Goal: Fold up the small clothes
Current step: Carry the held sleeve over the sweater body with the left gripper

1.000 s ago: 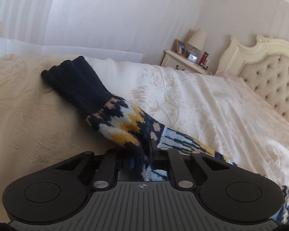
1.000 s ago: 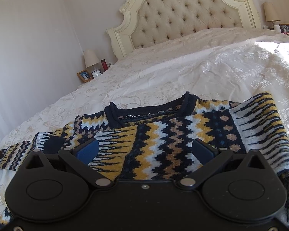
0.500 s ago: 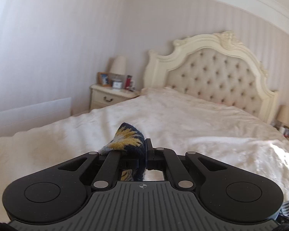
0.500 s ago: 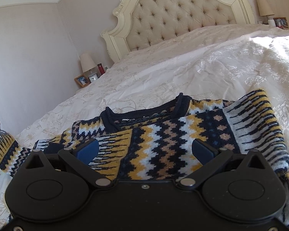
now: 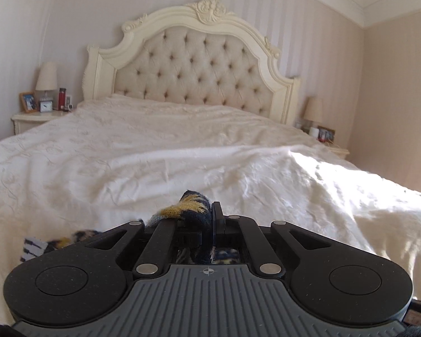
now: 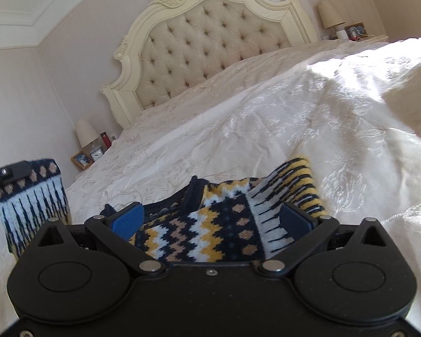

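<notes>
We've got the left gripper pinched tight on a bunched sleeve of the patterned knit sweater, lifted off the white bedspread; in the right wrist view that sleeve hangs from it, well toward the nightstand side of the sweater body. Our right gripper is spread wide w/ blue pads apart, low over the sweater's chest, just below the navy neckline. Body lies flat on the bedspread, neckline toward the tufted headboard.
</notes>
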`<state>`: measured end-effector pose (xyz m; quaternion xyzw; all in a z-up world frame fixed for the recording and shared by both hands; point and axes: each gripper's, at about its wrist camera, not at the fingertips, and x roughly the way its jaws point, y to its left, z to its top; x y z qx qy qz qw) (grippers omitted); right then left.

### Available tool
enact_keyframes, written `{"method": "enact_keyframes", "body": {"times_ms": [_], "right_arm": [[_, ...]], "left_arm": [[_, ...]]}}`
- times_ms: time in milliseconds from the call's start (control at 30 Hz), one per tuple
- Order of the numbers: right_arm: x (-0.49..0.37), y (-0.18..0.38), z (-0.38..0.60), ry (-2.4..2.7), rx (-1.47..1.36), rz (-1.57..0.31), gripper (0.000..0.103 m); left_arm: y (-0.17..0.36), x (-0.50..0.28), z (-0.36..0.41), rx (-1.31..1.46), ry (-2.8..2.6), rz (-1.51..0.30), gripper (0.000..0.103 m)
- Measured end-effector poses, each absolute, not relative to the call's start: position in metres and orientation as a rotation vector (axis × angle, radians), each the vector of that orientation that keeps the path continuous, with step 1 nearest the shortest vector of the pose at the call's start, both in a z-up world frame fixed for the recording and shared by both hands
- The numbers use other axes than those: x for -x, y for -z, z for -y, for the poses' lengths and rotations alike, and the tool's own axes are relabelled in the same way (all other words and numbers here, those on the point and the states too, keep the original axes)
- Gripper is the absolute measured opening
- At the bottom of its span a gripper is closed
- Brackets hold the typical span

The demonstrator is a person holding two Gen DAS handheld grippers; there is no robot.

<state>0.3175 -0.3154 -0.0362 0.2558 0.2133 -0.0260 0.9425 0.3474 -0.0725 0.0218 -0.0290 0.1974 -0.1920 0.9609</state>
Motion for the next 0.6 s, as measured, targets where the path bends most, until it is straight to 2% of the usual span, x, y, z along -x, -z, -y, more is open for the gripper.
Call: {"method": "enact_keyframes", "body": {"times_ms": [133, 200, 267, 333, 367, 400, 533, 600], "right_arm": [[-0.315, 0.037, 0.330, 0.120, -0.558, -0.418, 0.102], [-0.314, 0.037, 0.334, 0.129, -0.574, -0.415, 0.102], [-0.314, 0.038, 0.337, 0.138, -0.579, -0.415, 0.102], [-0.315, 0.039, 0.338, 0.143, -0.582, -0.417, 0.102], [-0.314, 0.039, 0.339, 0.144, -0.586, -0.416, 0.102], [-0.314, 0.040, 0.340, 0.149, -0.589, -0.414, 0.102], [-0.306, 0.038, 0.347, 0.195, -0.599, -0.378, 0.102], [-0.303, 0.037, 0.353, 0.220, -0.612, -0.360, 0.102]], "left_arm": [[0.016, -0.354, 0.098, 0.032, 0.425, -0.506, 0.009], [0.028, -0.355, 0.107, 0.008, 0.453, -0.547, 0.035], [0.035, -0.349, 0.110, -0.004, 0.485, -0.547, 0.045], [0.038, -0.344, 0.114, -0.034, 0.520, -0.535, 0.063], [0.039, -0.341, 0.115, -0.051, 0.540, -0.526, 0.077], [0.038, -0.334, 0.119, -0.071, 0.571, -0.506, 0.086], [0.033, -0.323, 0.135, -0.141, 0.614, -0.444, 0.088], [0.031, -0.323, 0.145, -0.144, 0.628, -0.434, 0.098]]}}
